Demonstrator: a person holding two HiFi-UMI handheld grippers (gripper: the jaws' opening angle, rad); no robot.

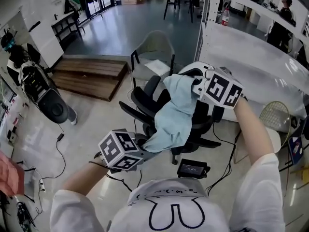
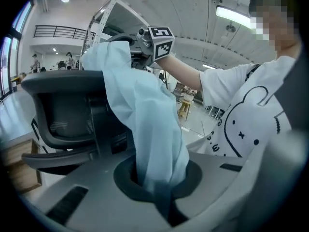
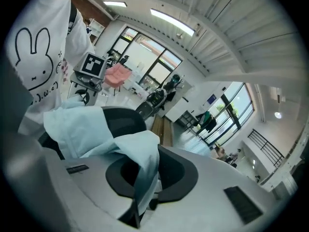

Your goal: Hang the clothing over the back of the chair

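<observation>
A light blue garment (image 1: 176,111) is stretched over a black office chair (image 1: 145,103), slanting from its upper right to its lower left. My left gripper (image 1: 145,148) is low at the garment's near end, shut on a bunched corner. My right gripper (image 1: 195,88) is above the chair's far side, shut on the other end. In the left gripper view the garment (image 2: 145,129) rises from my left gripper (image 2: 161,197) past the chair back (image 2: 63,110) up to the right gripper (image 2: 145,47). In the right gripper view the garment (image 3: 82,127) lies over the chair back (image 3: 123,122) and runs into my right gripper (image 3: 142,202).
A grey shell chair (image 1: 152,50) stands behind the office chair, with a wooden platform (image 1: 89,74) to its left. A white table (image 1: 251,62) runs along the right. A small black device (image 1: 193,168) and cables lie on the floor near the chair base. A scooter (image 1: 43,93) is parked at left.
</observation>
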